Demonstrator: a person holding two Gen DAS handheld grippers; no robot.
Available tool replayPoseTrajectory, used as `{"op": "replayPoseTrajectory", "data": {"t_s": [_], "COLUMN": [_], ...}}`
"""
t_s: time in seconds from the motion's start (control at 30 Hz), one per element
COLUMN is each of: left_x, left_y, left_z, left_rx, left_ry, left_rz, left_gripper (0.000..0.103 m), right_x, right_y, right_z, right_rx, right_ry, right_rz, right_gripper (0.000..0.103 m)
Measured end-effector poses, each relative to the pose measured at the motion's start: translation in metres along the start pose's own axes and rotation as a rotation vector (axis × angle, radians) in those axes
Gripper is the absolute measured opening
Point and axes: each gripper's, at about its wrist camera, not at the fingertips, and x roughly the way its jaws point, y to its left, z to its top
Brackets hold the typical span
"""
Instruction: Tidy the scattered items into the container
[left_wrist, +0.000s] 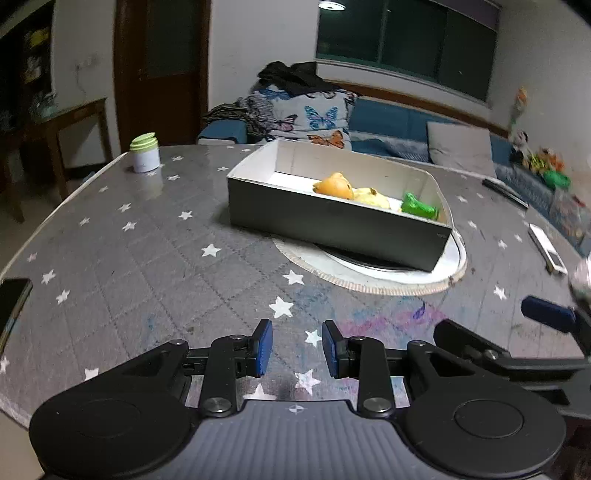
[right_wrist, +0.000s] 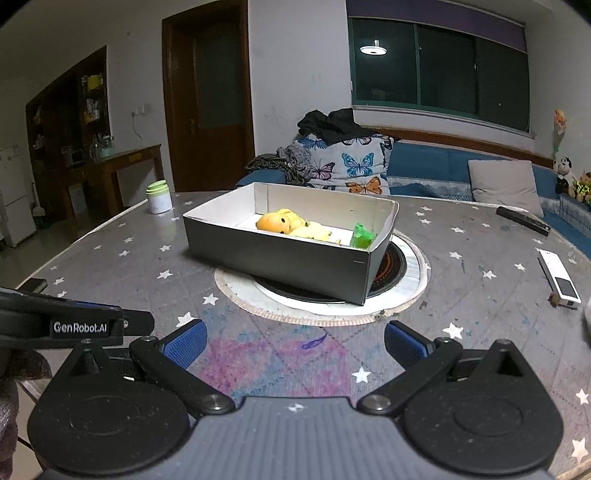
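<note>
A grey box (left_wrist: 332, 225) with a white inside stands on the star-patterned table, partly over a round burner. In it lie an orange toy (left_wrist: 334, 184), a yellow toy (left_wrist: 371, 197) and a green toy (left_wrist: 419, 206). The same box (right_wrist: 280, 258) shows in the right wrist view with the orange toy (right_wrist: 275, 223), yellow toy (right_wrist: 312, 232) and green toy (right_wrist: 362, 236). My left gripper (left_wrist: 297, 347) hovers low over the table in front of the box, fingers apart and empty. My right gripper (right_wrist: 295, 341) is wide open and empty, also in front of the box.
A white jar with a green lid (left_wrist: 145, 153) stands at the far left of the table. A dark phone (left_wrist: 13, 302) lies at the left edge. A white remote (right_wrist: 559, 278) and a black remote (right_wrist: 522, 220) lie on the right. A sofa stands behind the table.
</note>
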Motion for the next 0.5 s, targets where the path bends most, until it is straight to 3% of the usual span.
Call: {"op": "replayPoseTrajectory", "data": {"t_s": [0.17,0.5], "left_x": [0.009,0.020], "left_y": [-0.002,-0.003], "left_z": [0.002,0.008], "left_rx": [0.013,0.009], "left_ry": [0.048,0.073], "left_rz": [-0.015,-0.037], "left_gripper": [0.031,0.031], "right_x": [0.005,0.017], "right_y": [0.000,-0.008], "right_z": [0.000,0.002], "right_rx": [0.004,0.024], "right_ry": [0.015,0.039], "right_rz": [0.000,-0.002], "right_gripper": [0.103,0.103]}}
